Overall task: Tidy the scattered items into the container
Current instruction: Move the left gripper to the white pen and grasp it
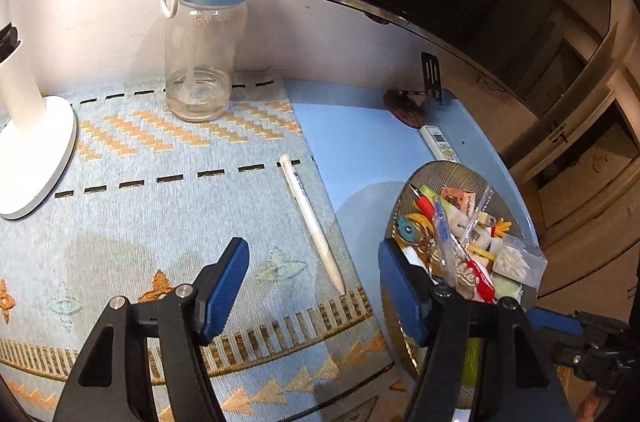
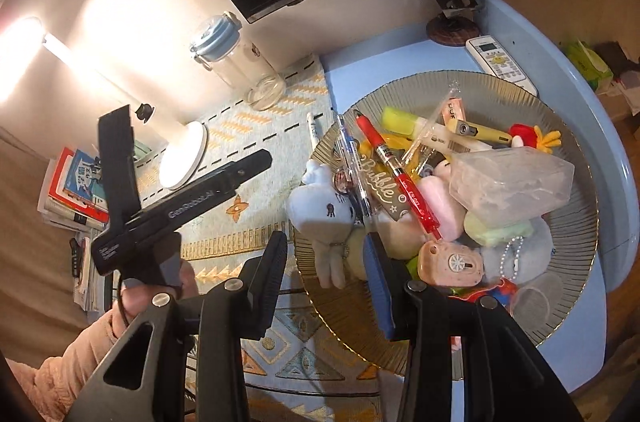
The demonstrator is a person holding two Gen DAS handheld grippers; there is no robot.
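The ribbed dish [image 2: 560, 222] serves as the container; it sits on the blue part of the counter [image 1: 360, 134] and is heaped with pens, plush toys, a clear packet and keyrings, so most of the tidying looks done. One white pen [image 1: 310, 218] lies apart on the woven mat [image 1: 160, 182], just left of the dish, its tip toward the near edge; it seems the last stray item. The left tongs [image 1: 314, 292] hang above the mat with jaws released and nothing between them, the pen lying in the gap as seen from the left wrist; that spread suits a grasp across the pen's slim body. The right tongs [image 2: 332, 278] hover at the dish's near-left rim, partly parted and empty; a white plush [image 2: 320, 210] leans over the rim beside them, perhaps wanting a nudge inward. The water bottle [image 1: 208, 34] and lamp base [image 1: 36, 162] stand well back, out of the way.
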